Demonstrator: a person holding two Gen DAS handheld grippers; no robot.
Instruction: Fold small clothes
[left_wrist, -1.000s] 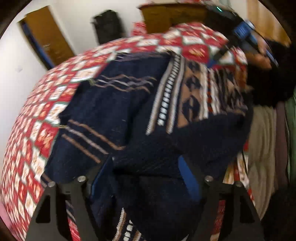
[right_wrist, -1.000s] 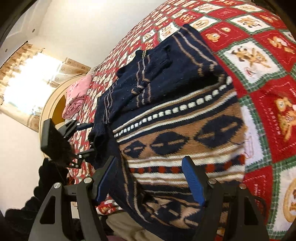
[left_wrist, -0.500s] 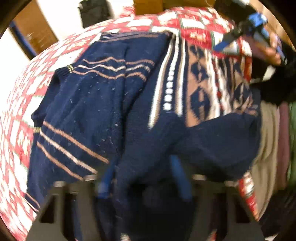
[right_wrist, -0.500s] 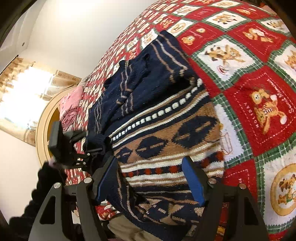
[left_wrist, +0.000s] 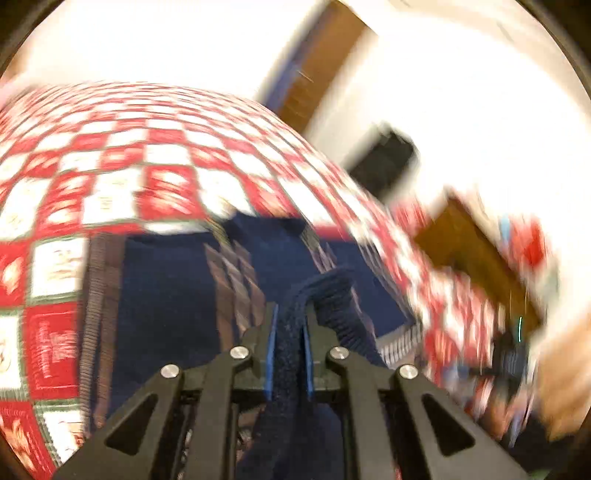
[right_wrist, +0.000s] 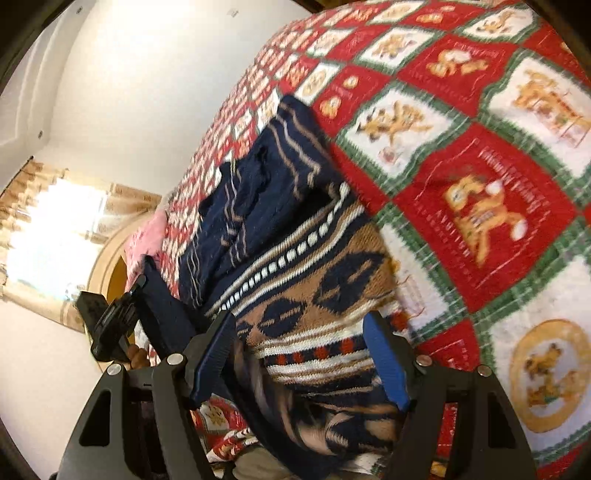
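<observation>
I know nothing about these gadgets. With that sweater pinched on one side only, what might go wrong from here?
1. The left hand-held gripper pinches only a narrow ribbed edge of the navy patterned sweater; its view is motion-blurred, so a fast pull might slip the knit free.
2. The right hand-held gripper is open, with the sweater between its fingers but unheld, so that side may drag and spoil the fold.
3. The sweater's hem hangs over the edge of the red patchwork quilt; it might slide off.

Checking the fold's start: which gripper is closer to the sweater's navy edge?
Left. The left gripper is clamped on the sweater edge; the right gripper is open around the patterned hem.
</observation>
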